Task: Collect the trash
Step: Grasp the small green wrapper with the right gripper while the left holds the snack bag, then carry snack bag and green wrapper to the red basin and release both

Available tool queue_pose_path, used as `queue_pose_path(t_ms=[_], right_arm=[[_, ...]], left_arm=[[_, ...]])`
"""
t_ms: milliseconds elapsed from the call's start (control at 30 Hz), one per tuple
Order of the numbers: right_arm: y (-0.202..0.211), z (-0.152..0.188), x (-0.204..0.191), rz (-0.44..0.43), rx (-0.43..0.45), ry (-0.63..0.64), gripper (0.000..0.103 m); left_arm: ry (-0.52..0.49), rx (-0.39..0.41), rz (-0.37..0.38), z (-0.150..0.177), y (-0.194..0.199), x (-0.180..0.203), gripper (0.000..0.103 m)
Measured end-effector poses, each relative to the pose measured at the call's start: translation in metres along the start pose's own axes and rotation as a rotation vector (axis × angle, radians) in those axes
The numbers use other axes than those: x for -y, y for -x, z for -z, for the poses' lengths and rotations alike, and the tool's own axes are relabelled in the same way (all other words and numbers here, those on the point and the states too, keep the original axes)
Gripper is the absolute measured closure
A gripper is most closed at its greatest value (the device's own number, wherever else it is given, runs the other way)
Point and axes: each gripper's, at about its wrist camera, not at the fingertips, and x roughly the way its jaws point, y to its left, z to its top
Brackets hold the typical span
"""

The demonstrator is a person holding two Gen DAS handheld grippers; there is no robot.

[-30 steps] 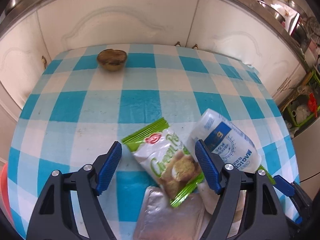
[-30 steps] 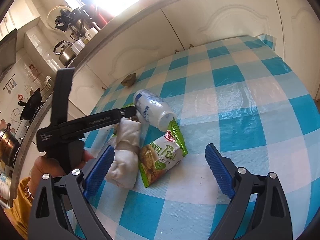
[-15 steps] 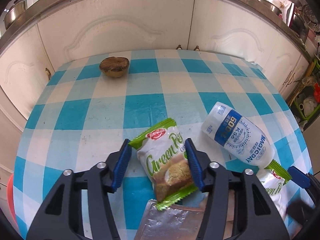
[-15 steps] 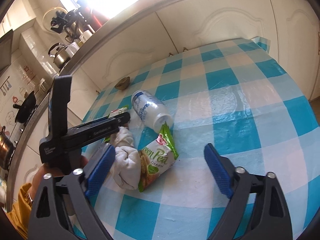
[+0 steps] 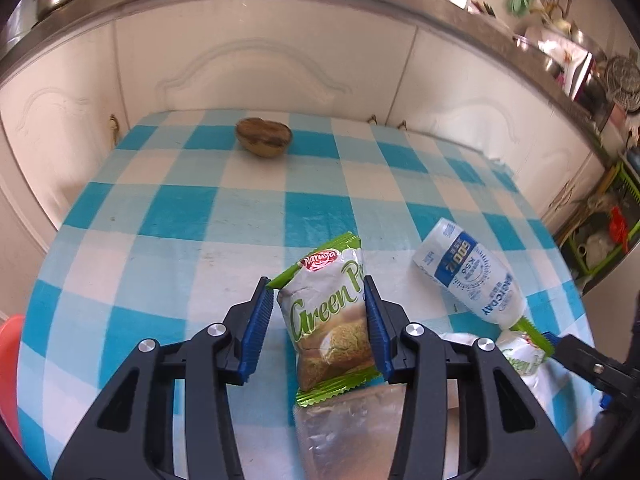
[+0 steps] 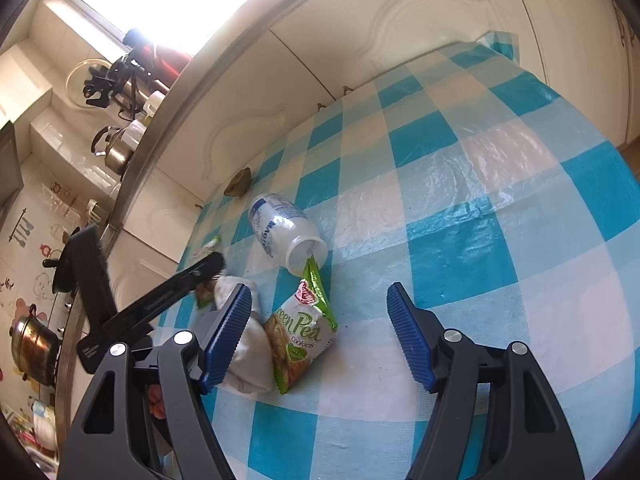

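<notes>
On the blue-and-white checked table [image 5: 248, 216] lies a green-and-white Green Pea cookie packet [image 5: 328, 320]. My left gripper [image 5: 316, 292] straddles it with its jaws closing. The right pad meets the packet's edge and a thin gap shows at the left pad. A second Green Pea packet [image 6: 300, 340] lies between the fingers of my right gripper [image 6: 320, 304], nearer the left finger. These jaws are closing too, still wide of it. Crumpled white paper [image 6: 250, 356] rests against that left finger. A white bottle [image 5: 468, 276] with a blue label lies on its side beyond.
A silver foil wrapper [image 5: 352, 428] lies under the left gripper. A brown fruit shell [image 5: 262, 142] sits at the table's far edge, close to white cabinet doors [image 5: 256, 60]. Something red [image 5: 8, 344] shows past the left table edge. A hand [image 6: 156, 400] holds the left gripper.
The left gripper's jaws have narrowed around the cookie packet, and the gripper has shifted left, off the bottle. The right gripper's jaws have also narrowed, and it has rolled and edged nearer the second packet.
</notes>
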Motion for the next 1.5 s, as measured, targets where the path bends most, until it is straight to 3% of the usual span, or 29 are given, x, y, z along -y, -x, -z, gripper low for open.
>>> queue_pose_path(t_ms=[33, 100, 300, 400, 467, 733, 867, 1300, 1500], right_arm=[[-0.001, 0.000, -0.001, 0.001, -0.007, 0.003, 0.044], [-0.007, 0.001, -0.004, 0.012, -0.035, 0.023, 0.053], [-0.015, 0.008, -0.021, 0.071, -0.052, 0.124, 0.059], [-0.018, 0.011, -0.027, 0.097, -0.060, 0.158, 0.070], [-0.019, 0.013, -0.030, 0.108, -0.054, 0.184, 0.072], [-0.010, 0.016, -0.034, 0.081, -0.003, 0.202, 0.087], [-0.001, 0.018, -0.038, 0.084, 0.037, 0.219, 0.090], [0.045, 0.020, -0.077, 0.216, 0.189, 0.336, 0.091], [0.059, 0.015, -0.104, 0.212, 0.224, 0.372, 0.091]], left_arm=[[0.007, 0.007, 0.003, 0.001, 0.004, -0.002, 0.057], [0.021, 0.016, 0.009, 0.004, 0.012, -0.007, 0.057], [0.049, 0.028, 0.022, 0.018, 0.033, -0.021, 0.057], [0.057, 0.033, 0.016, 0.024, 0.041, -0.029, 0.057], [0.066, 0.039, 0.011, 0.030, 0.049, -0.035, 0.057], [0.104, 0.041, -0.019, 0.053, 0.073, -0.060, 0.057], [0.123, 0.042, -0.028, 0.064, 0.085, -0.074, 0.057], [0.207, 0.060, -0.045, 0.089, 0.115, -0.121, 0.057], [0.250, 0.090, -0.064, 0.096, 0.134, -0.145, 0.057]])
